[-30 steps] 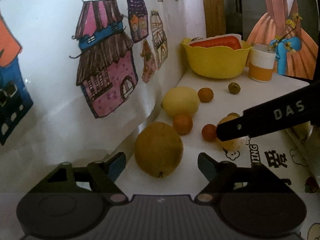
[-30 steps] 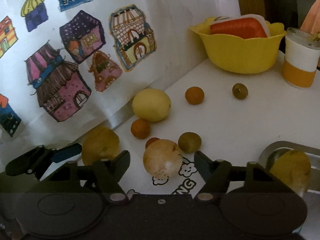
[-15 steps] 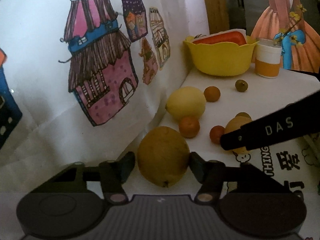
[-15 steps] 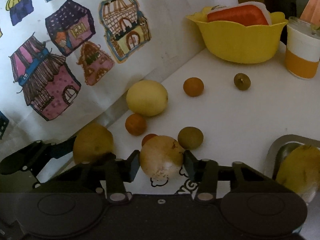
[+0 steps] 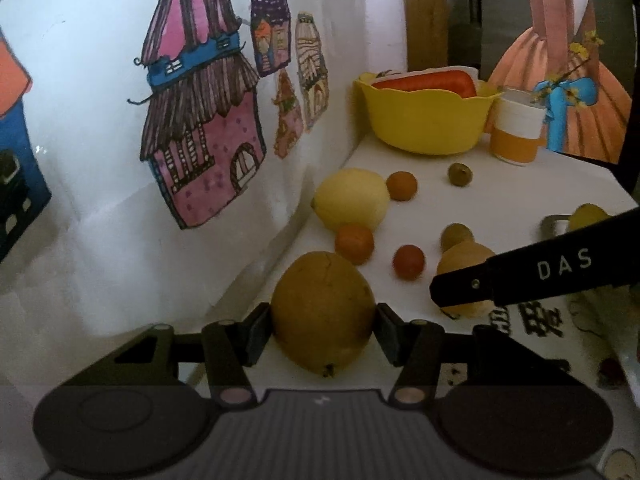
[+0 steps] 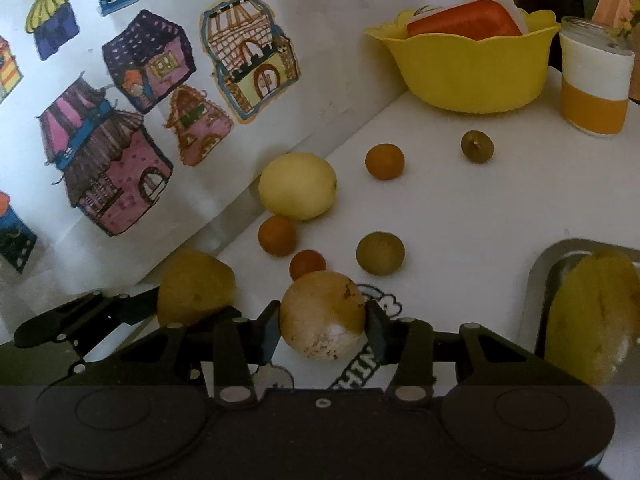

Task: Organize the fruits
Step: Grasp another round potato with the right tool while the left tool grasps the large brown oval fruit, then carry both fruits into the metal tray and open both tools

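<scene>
On the desk (image 6: 460, 216), the left tool (image 5: 323, 330) is clamped on a brown pear (image 5: 323, 312) and the right tool (image 6: 322, 320) on a speckled pear (image 6: 322, 314). Both pears look firm, smooth and bruisable; a gentle grip across the widest part suits them.

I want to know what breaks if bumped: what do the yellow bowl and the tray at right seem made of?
Yellow bowl: likely plastic, with an opaque, even colour, soft sheen and a moulded scalloped rim. Tray: looks like metal, grey with a dull brushed shine on its rolled rim.
</scene>
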Available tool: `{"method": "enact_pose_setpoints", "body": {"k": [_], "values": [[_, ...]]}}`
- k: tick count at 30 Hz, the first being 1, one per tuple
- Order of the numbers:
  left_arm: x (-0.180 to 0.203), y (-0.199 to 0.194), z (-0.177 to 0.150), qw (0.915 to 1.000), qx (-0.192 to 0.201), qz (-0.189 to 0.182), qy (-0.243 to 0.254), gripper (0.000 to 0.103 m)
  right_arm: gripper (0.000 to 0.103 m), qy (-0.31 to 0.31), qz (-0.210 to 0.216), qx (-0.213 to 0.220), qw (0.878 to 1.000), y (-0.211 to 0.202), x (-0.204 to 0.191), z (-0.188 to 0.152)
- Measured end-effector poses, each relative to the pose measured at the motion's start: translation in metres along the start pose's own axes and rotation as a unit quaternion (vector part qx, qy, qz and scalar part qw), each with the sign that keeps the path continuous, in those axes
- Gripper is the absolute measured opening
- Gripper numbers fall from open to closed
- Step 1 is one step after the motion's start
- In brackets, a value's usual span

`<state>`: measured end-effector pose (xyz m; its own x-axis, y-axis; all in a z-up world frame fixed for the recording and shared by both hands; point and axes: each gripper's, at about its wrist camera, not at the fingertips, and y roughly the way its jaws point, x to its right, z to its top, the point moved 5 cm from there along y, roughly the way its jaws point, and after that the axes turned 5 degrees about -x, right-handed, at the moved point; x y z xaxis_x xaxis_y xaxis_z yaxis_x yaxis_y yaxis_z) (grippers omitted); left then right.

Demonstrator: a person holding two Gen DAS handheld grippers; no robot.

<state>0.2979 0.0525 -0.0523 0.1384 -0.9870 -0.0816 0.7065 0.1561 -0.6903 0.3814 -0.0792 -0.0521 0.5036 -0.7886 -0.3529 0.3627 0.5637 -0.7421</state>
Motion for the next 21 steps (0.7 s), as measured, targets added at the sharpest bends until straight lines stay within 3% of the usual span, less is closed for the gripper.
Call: {"method": "enact_pose_setpoints", "body": {"k": [12, 21], "values": [[0.004, -0.021, -0.017, 0.9992, -0.005, -0.039, -0.013, 0.06, 0.045, -0.002, 0.003, 0.02, 1.0, -0.038, 0.002, -0.022], [0.032, -0.033, -0.024, 0.9968, -0.011, -0.079, -0.013, 0.059, 0.045, 0.004, 0.0, 0.043, 0.999, -0.074, 0.013, -0.041]]}}
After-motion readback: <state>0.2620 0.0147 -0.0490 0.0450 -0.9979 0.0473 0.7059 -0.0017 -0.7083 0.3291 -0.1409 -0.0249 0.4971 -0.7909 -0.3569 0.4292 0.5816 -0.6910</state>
